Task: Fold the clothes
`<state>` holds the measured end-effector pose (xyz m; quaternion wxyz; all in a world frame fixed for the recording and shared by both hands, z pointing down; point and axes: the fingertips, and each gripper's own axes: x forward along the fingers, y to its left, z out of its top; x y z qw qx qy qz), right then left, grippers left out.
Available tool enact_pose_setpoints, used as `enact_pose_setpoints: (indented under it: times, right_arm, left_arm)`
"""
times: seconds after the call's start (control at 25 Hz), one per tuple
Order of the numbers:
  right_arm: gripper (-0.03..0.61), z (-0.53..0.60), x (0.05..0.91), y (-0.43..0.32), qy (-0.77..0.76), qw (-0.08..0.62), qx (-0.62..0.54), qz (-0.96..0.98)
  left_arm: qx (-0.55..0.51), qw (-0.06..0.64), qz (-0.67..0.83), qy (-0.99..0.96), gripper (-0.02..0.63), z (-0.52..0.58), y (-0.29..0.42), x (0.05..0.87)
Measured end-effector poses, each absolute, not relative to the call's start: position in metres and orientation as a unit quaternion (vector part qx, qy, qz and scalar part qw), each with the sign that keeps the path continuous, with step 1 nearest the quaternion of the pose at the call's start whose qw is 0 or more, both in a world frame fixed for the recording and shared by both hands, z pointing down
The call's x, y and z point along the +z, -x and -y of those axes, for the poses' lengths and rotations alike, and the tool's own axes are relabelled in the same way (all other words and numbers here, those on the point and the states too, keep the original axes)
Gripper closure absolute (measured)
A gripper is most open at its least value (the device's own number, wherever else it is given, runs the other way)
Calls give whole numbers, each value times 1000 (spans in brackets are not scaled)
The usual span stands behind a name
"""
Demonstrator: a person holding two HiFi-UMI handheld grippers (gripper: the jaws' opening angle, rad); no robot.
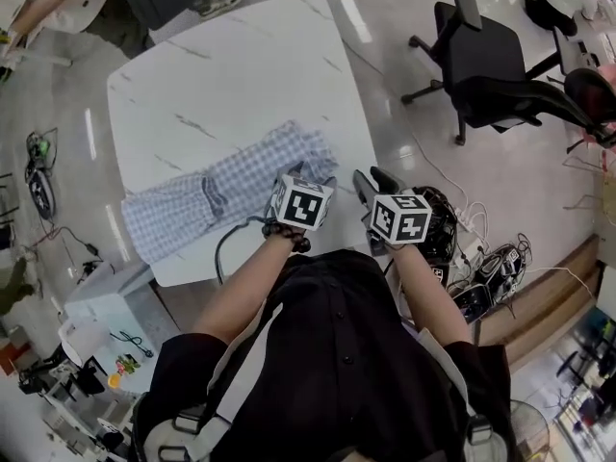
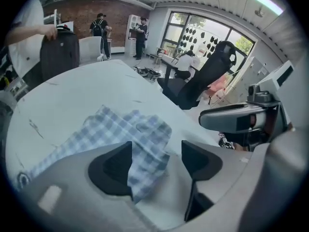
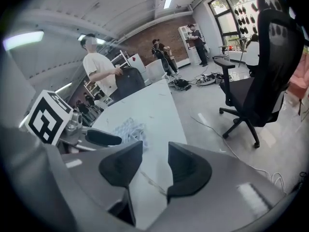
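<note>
Checked garment (image 1: pixel 221 195), crumpled on white table (image 1: pixel 241 75); left gripper (image 2: pixel 155 153) spread wide over its edge, not gripping; right gripper (image 3: pixel 155 151) part-open, empty.

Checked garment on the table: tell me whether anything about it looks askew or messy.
Yes. The checked garment lies diagonally along the white table's near edge, unfolded. The end nearest the left gripper is bunched into a crumpled heap, and that gripper's jaws stand apart without pinching it.

A blue checked garment (image 1: pixel 207 205) lies along the white table's (image 1: pixel 231 75) six-o'clock edge. The left gripper (image 1: pixel 310 175) is at its three-o'clock end, the right gripper (image 1: pixel 372 183) farther toward three o'clock.
</note>
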<state>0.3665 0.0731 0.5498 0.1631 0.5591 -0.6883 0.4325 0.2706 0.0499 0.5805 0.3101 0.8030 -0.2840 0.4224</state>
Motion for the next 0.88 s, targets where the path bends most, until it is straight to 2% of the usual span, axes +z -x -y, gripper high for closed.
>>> enact_pose_setpoints:
  times: [0.16, 0.32, 0.48, 0.52, 0.72, 0.76, 0.8, 0.88]
  right_arm:
    - [419, -69, 549, -383, -553, 158, 433, 694]
    - [422, -67, 549, -390, -545, 158, 432, 702]
    - [428, -68, 552, -392, -537, 162, 434, 705]
    - [431, -68, 552, -392, -535, 163, 435, 705]
    - [454, -73, 556, -392, -527, 164, 441, 708]
    - [456, -73, 558, -391, -525, 166, 443, 708]
    - [457, -73, 559, -390, -522, 169, 444, 708]
    - [462, -71, 560, -385, -517, 174, 441, 713]
  left_arm:
    - [440, 303, 294, -792, 280, -48, -291, 592]
    - [446, 315, 318, -776, 252, -44, -297, 605]
    - [449, 286, 350, -771, 262, -33, -297, 608]
    - [450, 277, 357, -770, 317, -30, -295, 608]
    - [446, 259, 363, -776, 386, -26, -288, 608]
    - [448, 254, 365, -776, 429, -25, -285, 608]
    - [448, 252, 365, -776, 536, -24, -283, 608]
    - [443, 262, 357, -780, 558, -22, -280, 607]
